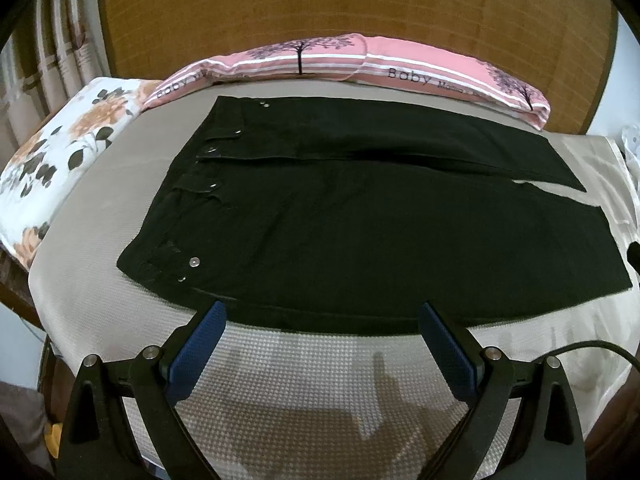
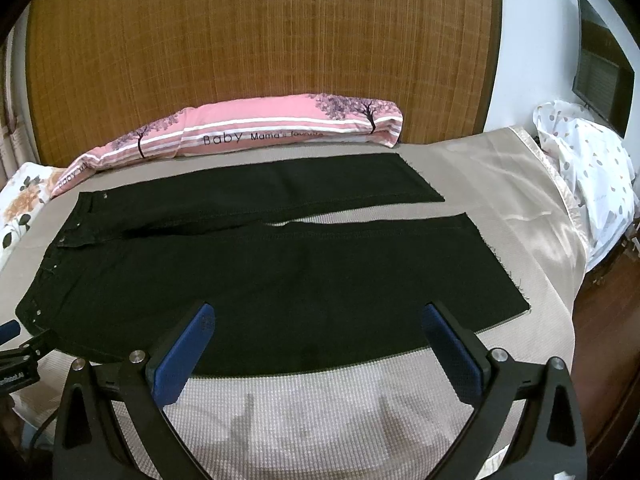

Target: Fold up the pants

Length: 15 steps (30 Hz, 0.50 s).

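Note:
Black pants [image 1: 340, 232] lie spread flat on the bed, waistband with silver rivets at the left, both legs running to the right. In the right wrist view the pants [image 2: 280, 272] show a narrow gap between the two leg ends. My left gripper [image 1: 322, 312] is open just above the near edge of the pants by the hip, blue pads wide apart, nothing between them. My right gripper [image 2: 318, 316] is open over the near leg's lower edge, holding nothing. The left gripper's blue tip [image 2: 9, 330] shows at the left edge of the right wrist view.
A beige textured bed cover [image 1: 300, 380] lies under the pants. A pink pillow [image 2: 248, 132] lies along the brown headboard [image 2: 260, 40]. A floral pillow [image 1: 60, 152] sits far left. A white spotted cloth [image 2: 588, 168] and a wall screen [image 2: 604, 68] are at the right.

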Tool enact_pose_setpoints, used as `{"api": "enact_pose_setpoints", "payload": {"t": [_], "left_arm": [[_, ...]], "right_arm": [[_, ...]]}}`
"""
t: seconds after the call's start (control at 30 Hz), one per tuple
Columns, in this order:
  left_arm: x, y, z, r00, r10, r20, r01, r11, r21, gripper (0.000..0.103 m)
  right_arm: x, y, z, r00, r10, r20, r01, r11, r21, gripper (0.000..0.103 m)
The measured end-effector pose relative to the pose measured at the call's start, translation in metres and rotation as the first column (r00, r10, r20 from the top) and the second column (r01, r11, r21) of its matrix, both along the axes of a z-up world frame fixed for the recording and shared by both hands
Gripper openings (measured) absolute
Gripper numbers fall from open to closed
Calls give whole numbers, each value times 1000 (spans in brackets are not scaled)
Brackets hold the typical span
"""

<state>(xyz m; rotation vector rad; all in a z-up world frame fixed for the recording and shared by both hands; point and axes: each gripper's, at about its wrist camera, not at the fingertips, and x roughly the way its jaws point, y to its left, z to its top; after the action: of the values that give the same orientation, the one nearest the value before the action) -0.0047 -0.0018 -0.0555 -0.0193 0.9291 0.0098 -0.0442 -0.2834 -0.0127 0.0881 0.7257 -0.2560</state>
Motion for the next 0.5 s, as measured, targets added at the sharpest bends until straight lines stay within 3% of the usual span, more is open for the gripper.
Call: {"api": "enact_pose_setpoints", "payload": {"t": [0.17, 0.4, 0.5], "left_arm": [[9, 10, 3, 1000, 26, -6, -26, 1000, -14, 97], [37, 42, 15, 998, 68, -5, -68, 997, -40, 96], [59, 66, 24, 996, 90, 9, -90, 996, -28, 93]], "right_arm": [[5, 1, 3, 1000, 12, 13, -12, 1000, 3, 102], [19, 0, 0, 999, 37, 2, -37, 993, 115, 103], [33, 1, 8, 998, 53, 44, -60, 984, 167, 103]]}}
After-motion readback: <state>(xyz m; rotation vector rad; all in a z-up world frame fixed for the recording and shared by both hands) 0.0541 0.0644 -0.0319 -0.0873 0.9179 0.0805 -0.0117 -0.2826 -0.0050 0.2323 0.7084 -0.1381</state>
